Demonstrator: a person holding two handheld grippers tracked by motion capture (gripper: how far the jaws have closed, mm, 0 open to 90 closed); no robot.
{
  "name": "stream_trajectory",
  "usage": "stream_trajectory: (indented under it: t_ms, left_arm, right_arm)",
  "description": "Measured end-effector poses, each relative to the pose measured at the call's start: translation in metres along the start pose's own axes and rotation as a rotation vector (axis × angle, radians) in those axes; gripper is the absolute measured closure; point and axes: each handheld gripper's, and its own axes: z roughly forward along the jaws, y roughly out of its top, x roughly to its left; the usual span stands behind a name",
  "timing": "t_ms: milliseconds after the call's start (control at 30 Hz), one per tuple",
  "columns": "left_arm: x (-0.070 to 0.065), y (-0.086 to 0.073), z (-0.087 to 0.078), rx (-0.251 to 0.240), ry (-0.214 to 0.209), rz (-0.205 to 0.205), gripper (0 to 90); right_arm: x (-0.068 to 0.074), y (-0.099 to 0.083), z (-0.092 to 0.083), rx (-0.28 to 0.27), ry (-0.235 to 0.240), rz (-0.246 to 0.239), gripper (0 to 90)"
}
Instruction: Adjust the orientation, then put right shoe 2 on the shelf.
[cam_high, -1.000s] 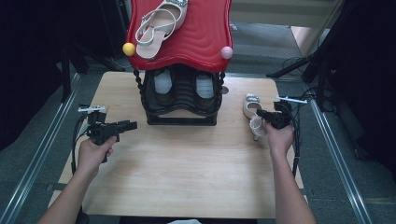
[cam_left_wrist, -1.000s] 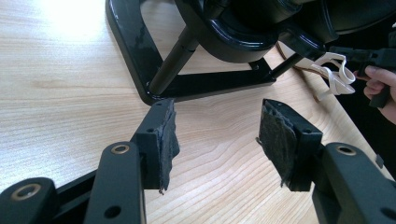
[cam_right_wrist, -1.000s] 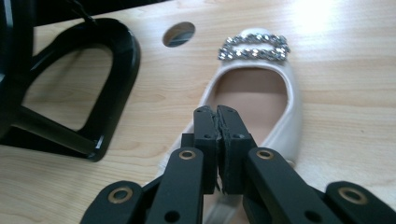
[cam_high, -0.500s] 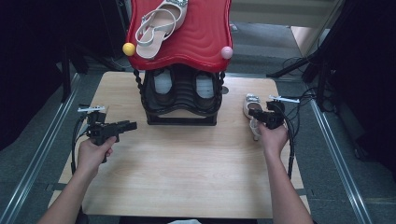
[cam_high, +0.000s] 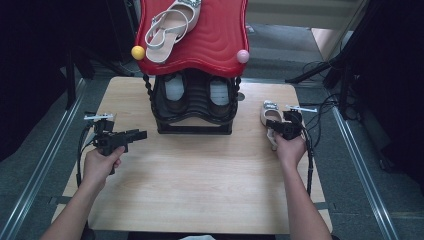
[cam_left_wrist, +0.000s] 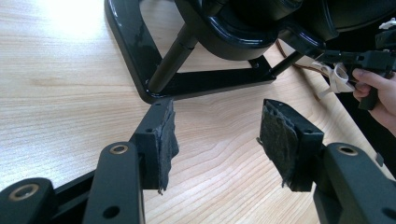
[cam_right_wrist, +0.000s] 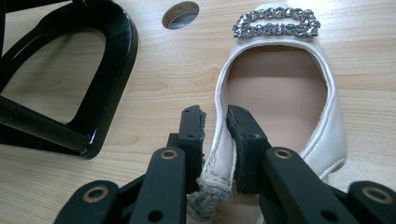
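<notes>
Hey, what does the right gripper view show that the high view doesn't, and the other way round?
Right gripper view alone: the right gripper pinching the white shoe's side edge, and the stones of its rhinestone buckle. High view alone: the red top shelf with a white sandal, and the left gripper, open. Both: the wooden table, black rack and shoe.

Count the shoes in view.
4. One sandal lies on the rack's red top shelf; two shoes sit on the black lower shelf; one cream shoe lies on the table, its side wall between the right gripper's jaws. Others may be hidden.
</notes>
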Motion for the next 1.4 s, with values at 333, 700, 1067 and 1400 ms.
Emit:
stream_trajectory:
  t_ms: [333,700,1067,1400]
  left_arm:
    - [0.000,0.000,0.001,0.002,0.002,-0.006,45.6]
    - [0.002,0.000,0.002,0.000,0.005,-0.010,46.8]
    - [0.001,0.000,0.003,0.011,0.008,-0.002,46.1]
    - [0.000,-0.001,0.004,0.014,0.006,0.004,46.8]
  right_arm:
    - [-0.001,0.002,0.001,0.021,-0.004,0.007,82.4]
    - [-0.008,0.005,0.000,0.020,0.024,0.060,85.9]
    - [-0.022,0.010,-0.012,-0.016,0.079,0.153,87.9]
    - [-0.023,0.015,-0.023,-0.039,0.162,0.213,88.3]
